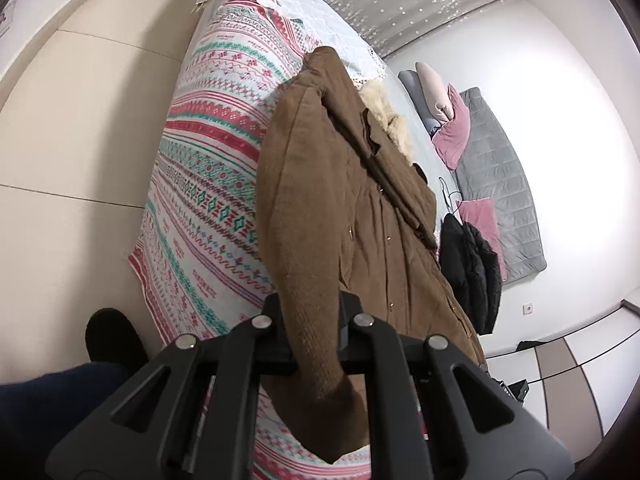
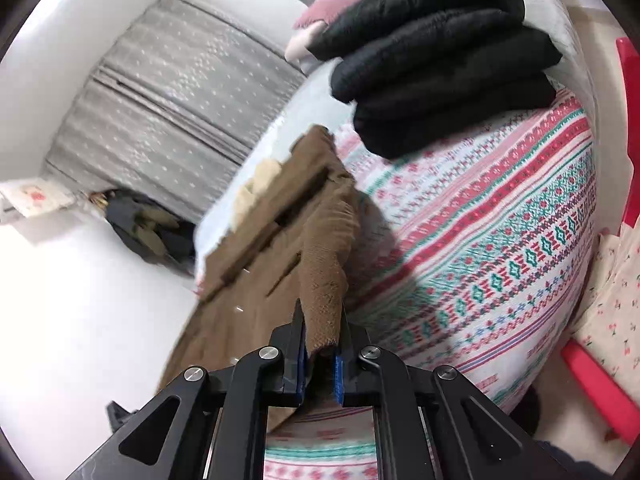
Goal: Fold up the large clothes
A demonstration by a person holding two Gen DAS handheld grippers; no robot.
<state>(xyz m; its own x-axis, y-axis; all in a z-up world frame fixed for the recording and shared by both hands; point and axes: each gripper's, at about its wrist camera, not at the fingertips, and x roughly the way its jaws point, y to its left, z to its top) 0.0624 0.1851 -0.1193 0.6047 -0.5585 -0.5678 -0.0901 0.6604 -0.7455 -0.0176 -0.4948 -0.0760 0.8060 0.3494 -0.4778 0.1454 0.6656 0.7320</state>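
While both claws clamp brown coat [image 1: 360, 216] cuffs (ribbed), patterned bedspread [image 1: 208, 184] lies bare alongside.

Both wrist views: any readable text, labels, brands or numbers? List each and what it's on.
No text can be read in either view.
Patterned pink, green and white bedspread: small pink marks within some stripes could be lettering, too small and blurred to read.
White paper with a red mark at the left edge of the right wrist view: blurred, unreadable.
Brown fleece-collared coat and folded black puffer jacket: no label visible.
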